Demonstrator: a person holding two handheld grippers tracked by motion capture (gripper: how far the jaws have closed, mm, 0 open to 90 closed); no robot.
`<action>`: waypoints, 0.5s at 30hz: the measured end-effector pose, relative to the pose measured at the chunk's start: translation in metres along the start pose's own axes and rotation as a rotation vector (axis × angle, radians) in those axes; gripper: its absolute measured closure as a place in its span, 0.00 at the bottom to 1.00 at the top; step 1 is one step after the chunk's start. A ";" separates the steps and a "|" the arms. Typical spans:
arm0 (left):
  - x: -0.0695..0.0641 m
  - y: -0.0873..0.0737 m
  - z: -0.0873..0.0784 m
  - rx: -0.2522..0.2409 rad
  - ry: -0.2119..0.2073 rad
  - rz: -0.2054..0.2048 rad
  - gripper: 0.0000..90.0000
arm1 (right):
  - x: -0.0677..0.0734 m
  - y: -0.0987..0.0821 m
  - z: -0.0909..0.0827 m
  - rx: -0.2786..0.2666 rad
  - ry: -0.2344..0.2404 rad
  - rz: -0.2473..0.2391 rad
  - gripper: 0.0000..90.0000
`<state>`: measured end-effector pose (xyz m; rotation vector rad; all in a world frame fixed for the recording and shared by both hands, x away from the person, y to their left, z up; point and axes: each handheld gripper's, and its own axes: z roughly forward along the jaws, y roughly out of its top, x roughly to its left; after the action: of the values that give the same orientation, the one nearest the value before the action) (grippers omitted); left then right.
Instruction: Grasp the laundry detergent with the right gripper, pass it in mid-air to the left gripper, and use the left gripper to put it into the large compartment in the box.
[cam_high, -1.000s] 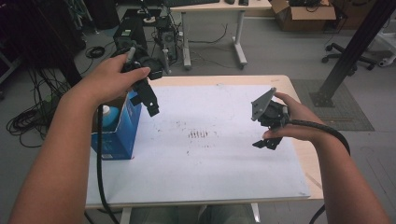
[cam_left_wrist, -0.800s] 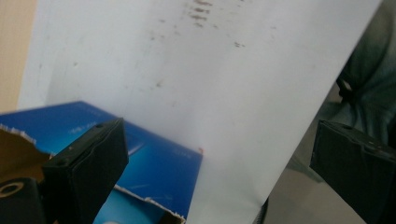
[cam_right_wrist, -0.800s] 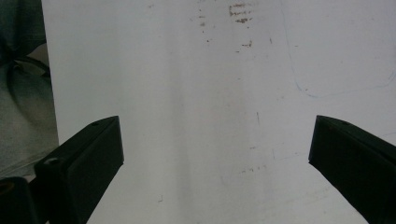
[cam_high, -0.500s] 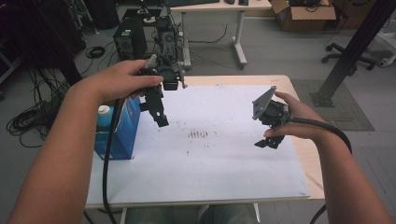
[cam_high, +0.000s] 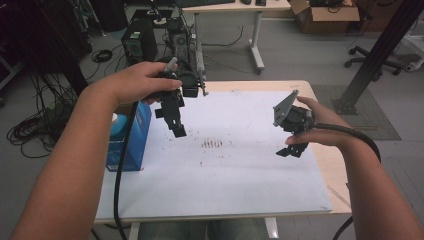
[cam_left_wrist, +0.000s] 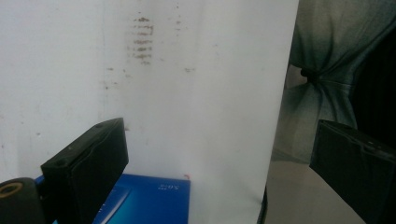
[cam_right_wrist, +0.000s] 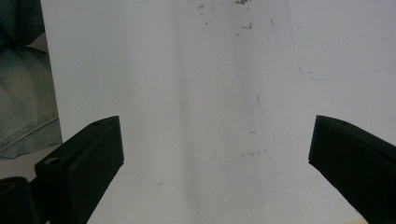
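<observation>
Two handheld grippers hovered above a white sheet (cam_high: 235, 180) on the table. Both had their jaws spread wide and gripped nothing. The left gripper (cam_high: 178, 131) hung just right of a blue box (cam_high: 131, 137), which stood at the sheet's left edge with a light blue cap showing at its top. The right gripper (cam_high: 290, 150) was held well apart, over the sheet's right side, near brown smudges (cam_high: 212, 144).

I hold two grippers, one in each hand: my left gripper (cam_high: 175, 117) and my right gripper (cam_high: 292, 142). One blue box (cam_high: 131, 136) stands at the tabletop's left edge, with one blue-capped bottle (cam_high: 118, 125) just beside it. One white sheet (cam_high: 235, 175) covers the tabletop.
</observation>
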<state>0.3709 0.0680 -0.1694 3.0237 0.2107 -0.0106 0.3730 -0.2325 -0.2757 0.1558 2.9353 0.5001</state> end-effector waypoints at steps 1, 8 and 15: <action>0.000 0.001 0.000 0.004 -0.001 0.001 0.05 | 0.000 0.000 0.000 -0.001 0.002 0.000 0.04; 0.000 0.005 -0.002 0.019 0.000 -0.001 0.05 | -0.003 -0.002 -0.003 0.000 0.001 0.001 0.04; 0.005 0.006 0.000 0.031 0.002 -0.015 0.05 | -0.004 -0.001 -0.005 0.005 0.002 0.000 0.04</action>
<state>0.3769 0.0629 -0.1686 3.0533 0.2357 -0.0123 0.3764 -0.2360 -0.2707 0.1568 2.9386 0.4935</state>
